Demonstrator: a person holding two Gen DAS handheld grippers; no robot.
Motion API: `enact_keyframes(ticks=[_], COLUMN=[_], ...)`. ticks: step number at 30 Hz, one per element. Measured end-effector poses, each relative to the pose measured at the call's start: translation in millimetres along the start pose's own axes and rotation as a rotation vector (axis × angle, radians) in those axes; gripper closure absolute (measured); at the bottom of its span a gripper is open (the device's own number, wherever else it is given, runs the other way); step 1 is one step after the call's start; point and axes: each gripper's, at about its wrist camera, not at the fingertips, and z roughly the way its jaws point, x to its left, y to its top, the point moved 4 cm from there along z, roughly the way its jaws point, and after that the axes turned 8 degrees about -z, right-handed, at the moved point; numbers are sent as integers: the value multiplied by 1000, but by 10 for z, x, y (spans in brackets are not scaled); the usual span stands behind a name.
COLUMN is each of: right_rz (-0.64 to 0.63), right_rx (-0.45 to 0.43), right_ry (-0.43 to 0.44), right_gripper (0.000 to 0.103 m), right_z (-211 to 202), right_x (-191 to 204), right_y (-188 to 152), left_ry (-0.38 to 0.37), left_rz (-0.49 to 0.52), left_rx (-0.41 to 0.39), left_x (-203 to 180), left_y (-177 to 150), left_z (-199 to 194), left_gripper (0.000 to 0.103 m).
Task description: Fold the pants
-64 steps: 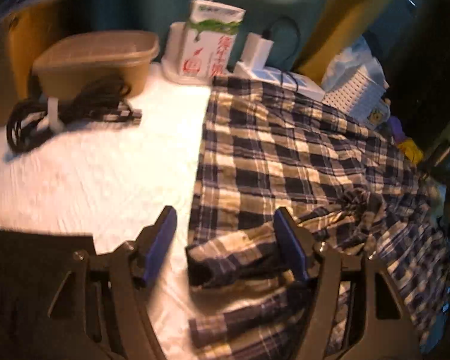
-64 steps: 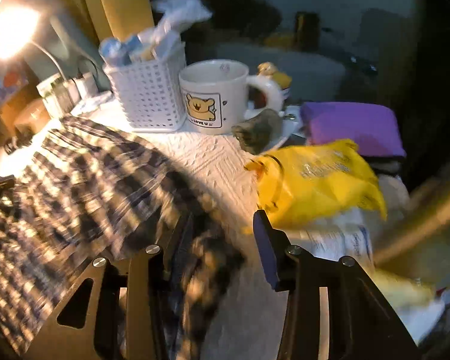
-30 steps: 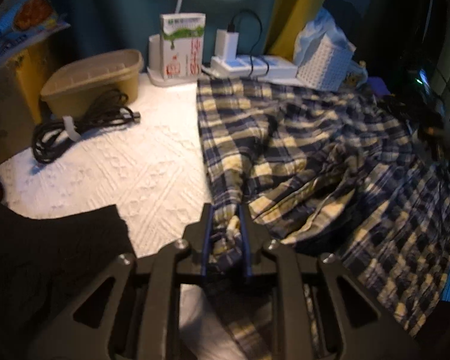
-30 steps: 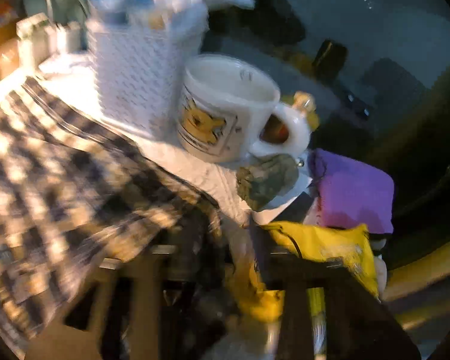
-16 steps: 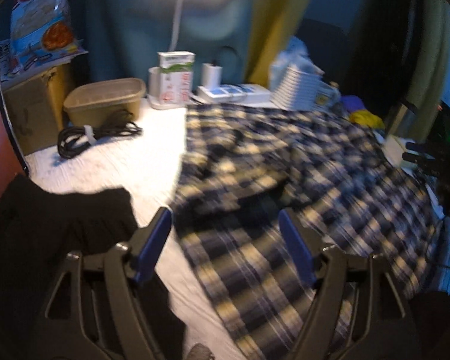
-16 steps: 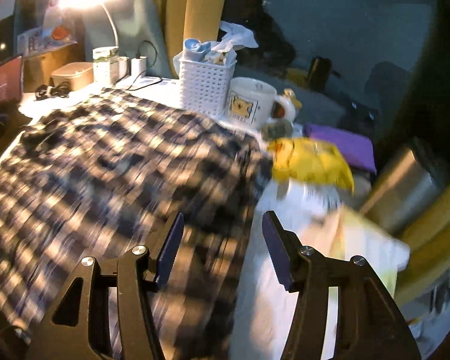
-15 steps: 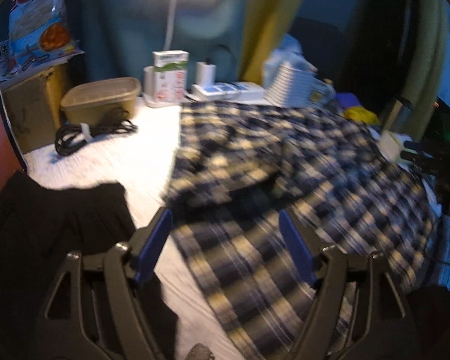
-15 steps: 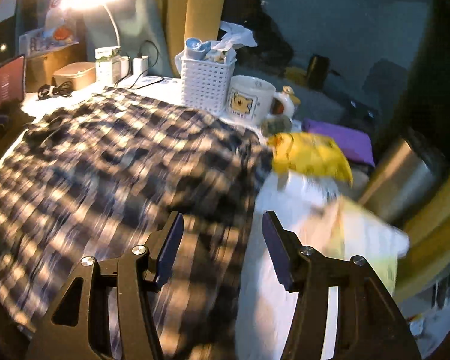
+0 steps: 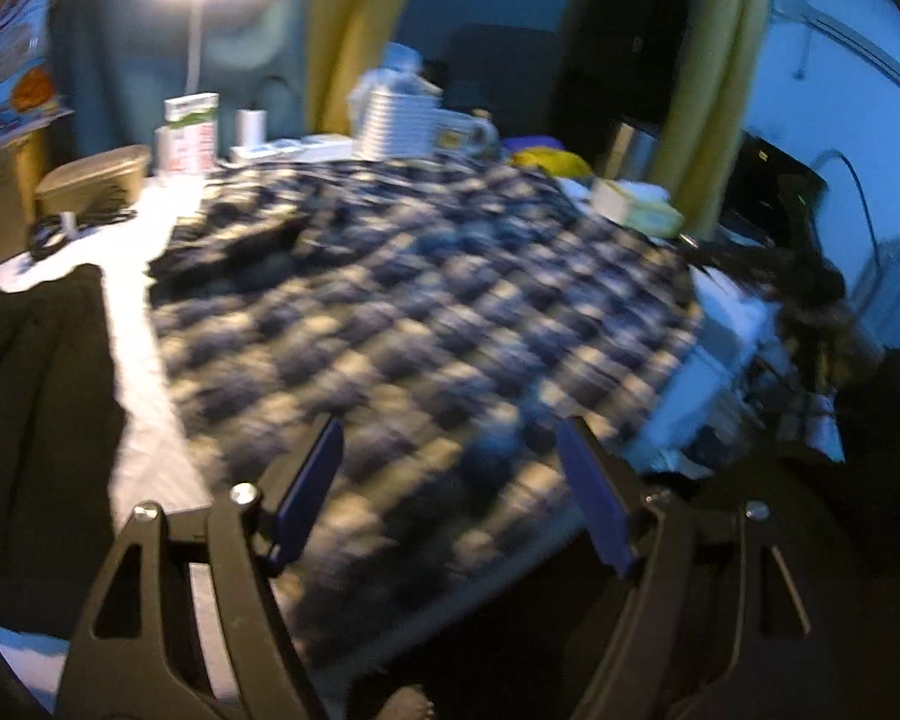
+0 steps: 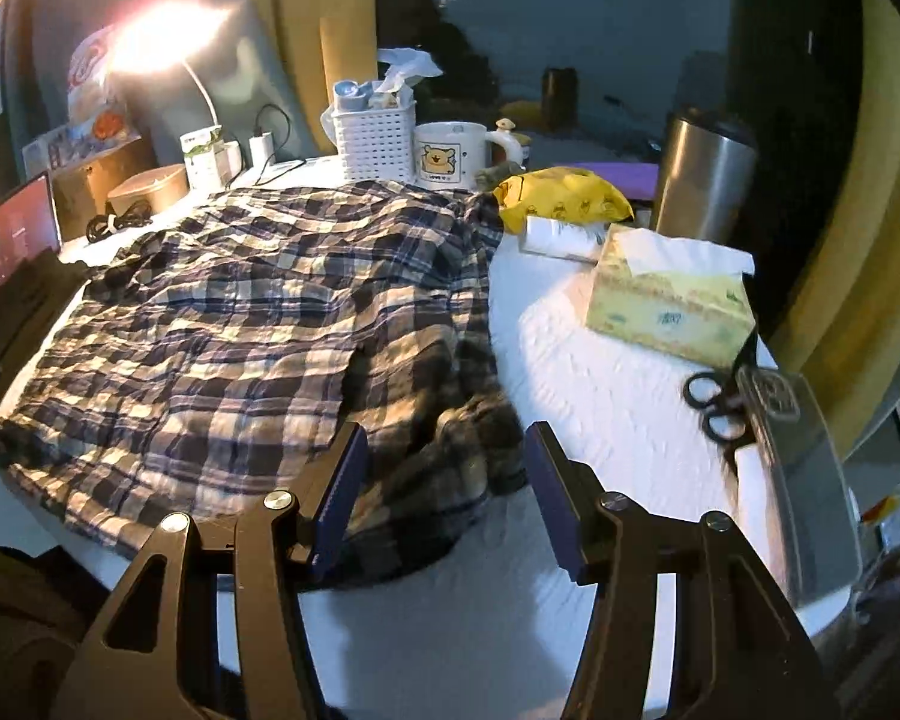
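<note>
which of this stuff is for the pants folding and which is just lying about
For the job:
- blue and cream plaid cotton pants
- open left gripper
- open right gripper

Just lying about:
- white bear-print ceramic mug
- yellow cardboard tissue box
- black-handled scissors
- white plastic slotted basket

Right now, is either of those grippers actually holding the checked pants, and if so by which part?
No. The left gripper and the right gripper are both open, and the plaid pants lie loose on the table.

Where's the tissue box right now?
Right wrist view, right side: the tissue box sits on the white tablecloth, between the steel flask and scissors.
</note>
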Motion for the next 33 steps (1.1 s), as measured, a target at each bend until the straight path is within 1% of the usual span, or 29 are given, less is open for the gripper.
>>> enact_keyframes(ticks=[1,2,5,7,9,10,12,16,21,25,27,29,30,33], right_rz=[4,4,-9,-14,-14,-14,-11,-6,-14,-48,-76,-116,-135,-240], right_rx=[-2,-3,-3,3,8,10,13,17,22,34,47,56,61,102], right_ry=[3,4,1,2,2,2,1,-9,-51,-118,-144,-150,-153,-143], right_gripper=[45,45,45,45,45,45,45,45,45,45,45,45,45,45], right_z=[-20,-40,-62,-58,-45,-36,-18,14,18,10,11,-1,-2,98], right_x=[22,49,100,122,137,136,118,70,-22,-118,-159,-176,-174,-116], right_y=[-9,-20,-30,-41,-54,-61,-67,-83,-123,-164,-194,-227,-243,-320], left_ry=[-9,-3,38,73,134,154,190,226,287,289,289,279,274,273], left_rz=[21,36,89,113,125,142,147,85,50,58,80,83,76,66], left_rx=[19,33,90,124,147,125,120,83,29,14,12,7,4,-17], left_x=[-82,-126,-205,-199,-133,-127,-91,31,126,145,160,181,196,198], left_y=[-59,-105,-278,-375,-447,-451,-448,-367,-304,-339,-382,-402,-406,-390], left_z=[38,68,206,292,365,357,379,418,441,397,340,309,300,321], left_gripper=[28,28,28,28,28,28,28,28,28,29,30,35,36,44])
